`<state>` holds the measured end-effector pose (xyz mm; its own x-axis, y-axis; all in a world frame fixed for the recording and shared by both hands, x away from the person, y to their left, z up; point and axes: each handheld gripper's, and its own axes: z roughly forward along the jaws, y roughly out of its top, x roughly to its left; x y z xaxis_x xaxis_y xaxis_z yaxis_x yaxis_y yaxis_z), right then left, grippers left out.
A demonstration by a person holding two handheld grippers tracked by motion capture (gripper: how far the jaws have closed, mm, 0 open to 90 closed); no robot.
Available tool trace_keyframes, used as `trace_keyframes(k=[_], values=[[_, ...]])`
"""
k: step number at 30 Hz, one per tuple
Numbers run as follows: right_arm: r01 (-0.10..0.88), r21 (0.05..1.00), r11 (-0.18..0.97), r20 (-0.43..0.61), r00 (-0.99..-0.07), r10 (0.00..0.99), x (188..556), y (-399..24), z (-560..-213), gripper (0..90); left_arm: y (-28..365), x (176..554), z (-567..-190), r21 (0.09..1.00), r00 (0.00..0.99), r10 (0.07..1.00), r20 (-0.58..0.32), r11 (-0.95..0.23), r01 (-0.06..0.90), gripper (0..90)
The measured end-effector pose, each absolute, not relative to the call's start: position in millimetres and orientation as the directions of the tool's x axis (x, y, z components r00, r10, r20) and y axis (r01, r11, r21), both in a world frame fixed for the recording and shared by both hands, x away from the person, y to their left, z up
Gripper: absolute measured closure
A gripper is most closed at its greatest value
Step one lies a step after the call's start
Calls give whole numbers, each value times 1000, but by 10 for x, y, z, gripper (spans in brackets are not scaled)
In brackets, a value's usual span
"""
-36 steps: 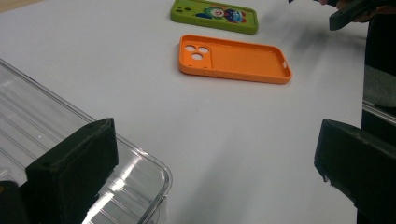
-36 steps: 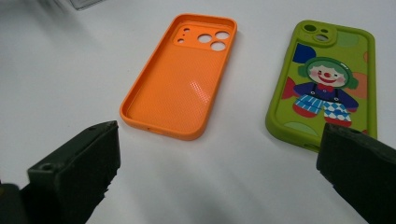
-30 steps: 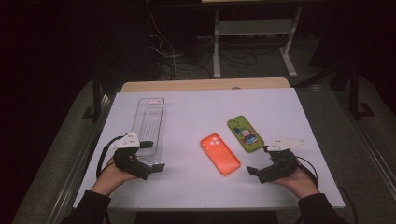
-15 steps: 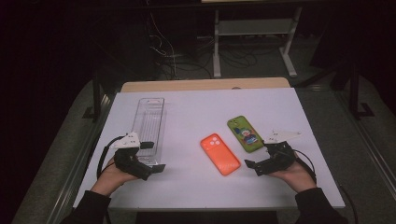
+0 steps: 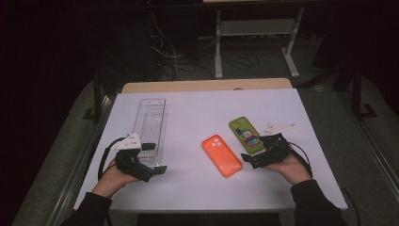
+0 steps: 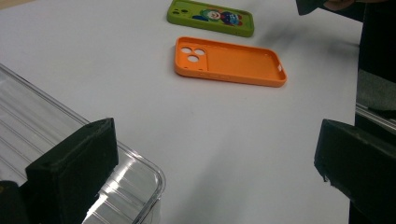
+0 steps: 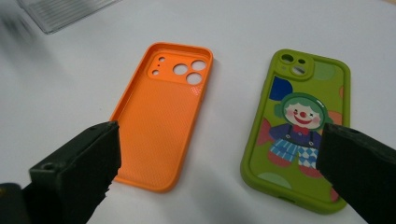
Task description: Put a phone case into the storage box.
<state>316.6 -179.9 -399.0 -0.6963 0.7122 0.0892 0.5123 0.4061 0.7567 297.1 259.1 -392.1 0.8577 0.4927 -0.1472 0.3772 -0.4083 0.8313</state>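
Note:
An orange phone case (image 5: 222, 155) (image 7: 161, 116) lies hollow side up in the middle of the white table (image 5: 197, 108). Just to its right lies a green case with a clown picture (image 5: 243, 133) (image 7: 299, 126). My right gripper (image 5: 250, 160) (image 7: 219, 140) is open and empty, low over the near ends of both cases. My left gripper (image 5: 154, 157) (image 6: 215, 140) is also open and empty, at the near end of a clear plastic tray (image 5: 150, 122) (image 6: 28, 135). From there the orange case (image 6: 229, 60) and green case (image 6: 210, 16) lie farther off.
The clear tray (image 7: 60, 11) runs lengthwise along the table's left side. A wooden edge (image 5: 207, 85) borders the far side of the table. Beyond it are a metal stand (image 5: 254, 33) and loose cables (image 5: 174, 56) on the dark floor.
My right gripper has moved left and a little forward, up to the near ends of the two cases. The left gripper and the cases have stayed put.

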Motion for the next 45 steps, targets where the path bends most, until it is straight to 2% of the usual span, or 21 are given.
trace_keyframes(k=[20, 35, 36, 37, 38, 39, 40, 41, 42, 45], values=[[528, 718, 453, 78, -708, 702, 3444, -1481, -3943, 0, 2598, 2964, -3918, 833, 857, 492, -152, -403, 380, 0], [566, 692, 448, 101, -690, 717, 3750, -1237, -3952, 163, 2610, 2963, -3908, 833, 855, 493, -161, -396, 385, 0], [571, 686, 451, 99, -687, 720, 3787, -1202, -3968, 205, 2612, 2965, -3909, 835, 855, 492, -163, -392, 385, 0], [571, 686, 451, 99, -687, 720, 3787, -1202, -3968, 205, 2612, 2965, -3909, 835, 855, 492, -163, -392, 385, 0], [582, 682, 443, 106, -678, 728, 3820, -1169, -3990, 266, 2612, 2965, -3910, 837, 856, 490, -164, -390, 383, 0], [582, 682, 443, 106, -678, 728, 3820, -1169, -3990, 266, 2612, 2965, -3910, 837, 856, 490, -164, -390, 383, 0], [593, 674, 440, 112, -671, 733, 3852, -1142, -4017, 345, 2609, 2964, -3911, 839, 856, 490, -166, -386, 384, 0], [593, 674, 440, 112, -671, 733, 3852, -1142, -4017, 345, 2609, 2964, -3911, 839, 856, 490, -166, -386, 384, 0], [602, 670, 435, 120, -666, 736, 3886, -1121, -4048, 432, 2610, 2965, -3911, 839, 857, 489, -164, -388, 382, 0], [614, 660, 432, 138, -665, 734, 3945, -1090, -4112, 562, 2609, 2967, -3913, 838, 856, 491, -163, -388, 383, 0]])
